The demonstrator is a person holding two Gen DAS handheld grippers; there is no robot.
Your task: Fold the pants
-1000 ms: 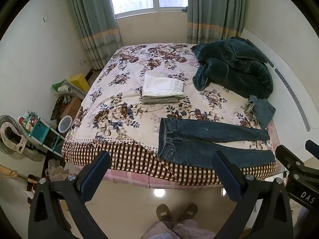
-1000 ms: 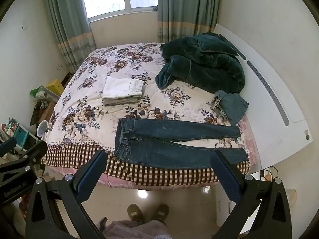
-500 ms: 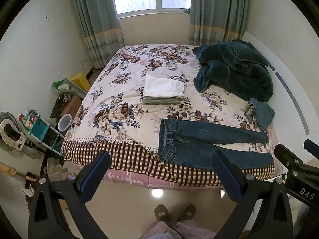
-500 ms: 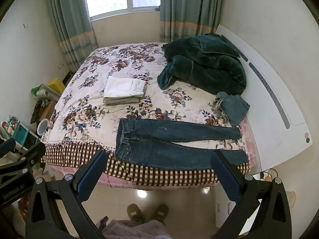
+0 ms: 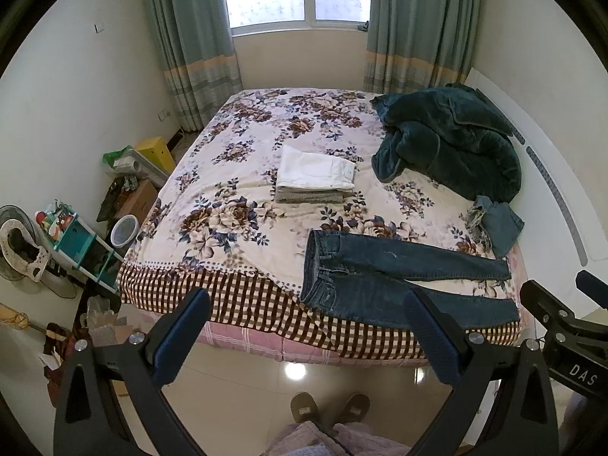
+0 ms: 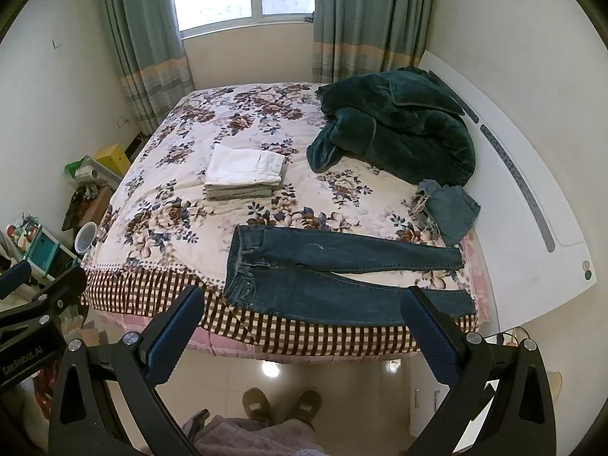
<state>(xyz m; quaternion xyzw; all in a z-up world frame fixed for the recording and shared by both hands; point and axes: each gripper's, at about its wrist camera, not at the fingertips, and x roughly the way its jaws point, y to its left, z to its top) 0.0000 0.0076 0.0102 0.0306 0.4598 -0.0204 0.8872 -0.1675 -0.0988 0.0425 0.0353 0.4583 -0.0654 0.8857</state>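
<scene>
Dark blue jeans lie flat along the near edge of the floral bed, waistband to the left, legs spread to the right; they also show in the right wrist view. My left gripper is open and empty, held above the floor in front of the bed, well short of the jeans. My right gripper is open and empty too, at a similar distance. Each gripper's body shows at the edge of the other's view.
A folded stack of white and grey clothes sits mid-bed. A dark green blanket is heaped at the far right, with a crumpled denim piece below it. Clutter and a shelf stand left of the bed. My slippers are on the tiled floor.
Both views have shifted slightly: the bed and jeans sit a little lower and farther in frame, so both grippers have tilted or drawn back a bit. The grippers stay open.
</scene>
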